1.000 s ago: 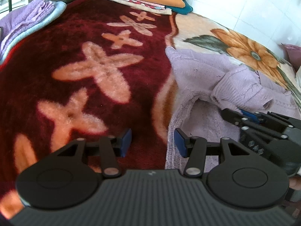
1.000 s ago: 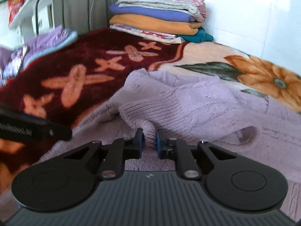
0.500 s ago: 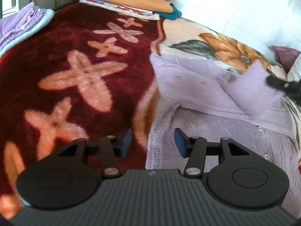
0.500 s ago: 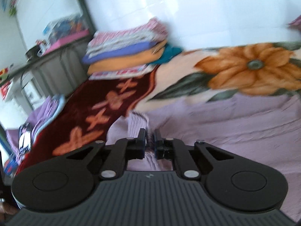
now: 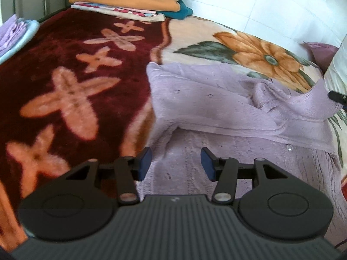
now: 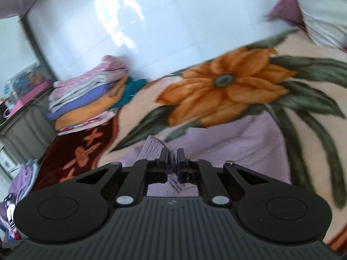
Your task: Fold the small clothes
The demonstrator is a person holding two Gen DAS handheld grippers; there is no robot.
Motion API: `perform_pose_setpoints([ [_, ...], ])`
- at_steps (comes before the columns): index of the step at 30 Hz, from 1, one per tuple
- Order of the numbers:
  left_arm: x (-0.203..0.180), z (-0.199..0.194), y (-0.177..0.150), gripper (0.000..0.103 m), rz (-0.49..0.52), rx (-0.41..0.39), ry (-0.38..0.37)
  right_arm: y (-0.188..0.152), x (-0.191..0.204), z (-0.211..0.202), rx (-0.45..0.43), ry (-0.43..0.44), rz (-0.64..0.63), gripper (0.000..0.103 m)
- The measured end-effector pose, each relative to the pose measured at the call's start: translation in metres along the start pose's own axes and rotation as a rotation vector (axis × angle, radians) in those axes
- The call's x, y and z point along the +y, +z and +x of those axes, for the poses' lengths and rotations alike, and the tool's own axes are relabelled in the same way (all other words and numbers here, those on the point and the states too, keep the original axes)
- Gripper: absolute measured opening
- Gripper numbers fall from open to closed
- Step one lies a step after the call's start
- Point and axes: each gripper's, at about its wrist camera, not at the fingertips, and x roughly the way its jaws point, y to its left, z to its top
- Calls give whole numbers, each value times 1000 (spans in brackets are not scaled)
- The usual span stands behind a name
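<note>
White tiled wall stands behind the bed with its flowered blanket [image 5: 216,34]. Right tool [image 6: 172,162] is closed on a cuff of the lilac knitted cardigan [image 5: 206,99], which lies spread on the blanket. Left tool [image 5: 175,162] hangs half open, empty, above its hem. I judge the knit soft, light and stretchy; hold ribbed edges, not buttons.
</note>
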Motion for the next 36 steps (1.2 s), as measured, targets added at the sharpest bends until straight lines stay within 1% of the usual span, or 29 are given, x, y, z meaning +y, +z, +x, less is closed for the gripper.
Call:
perform_pose_setpoints([
  [3,-4,5,1,53,12,10,10,-3,-25,11,28,-57,71,7],
  [5,-5,8,1,53,17,15,16,-6,-44,13,36,-99,152,7],
  [8,-7,11,1,53,24,22,26,-9,-64,10,1,-128,241,6],
  [10,-8,12,1,53,26,25,29,-7,-74,6,-22,-147,267,5],
  [11,-8,12,1,53,28,26,30,-5,-78,5,-29,-151,272,2],
  [15,-11,15,1,53,37,28,32,4,-94,-5,-69,-184,265,2],
  [17,-11,15,1,53,37,28,33,7,-100,-5,-46,-157,241,2],
  [19,-11,16,1,53,37,29,34,9,-104,-2,5,-113,200,3],
  [21,-12,16,1,53,37,29,36,7,-103,3,46,-73,162,14],
  [22,-13,17,1,53,38,29,37,7,-100,6,56,-75,150,31],
  [23,-13,17,1,53,40,29,38,5,-99,8,61,-80,139,50],
  [24,-14,16,1,53,43,29,40,3,-98,10,60,-82,132,55],
  [25,-15,16,1,53,45,29,41,1,-97,13,60,-74,127,55],
  [28,-15,16,1,53,45,27,41,-3,-91,26,97,-61,103,55],
  [31,-14,14,2,53,38,13,33,-11,-83,40,131,-86,32,55],
  [34,-14,14,3,53,43,7,34,-19,-74,51,144,-119,-47,55],
  [35,-15,15,3,53,45,8,36,-21,-70,53,144,-127,-76,51],
  [36,-15,17,4,53,49,8,40,-21,-65,55,145,-137,-108,44],
])
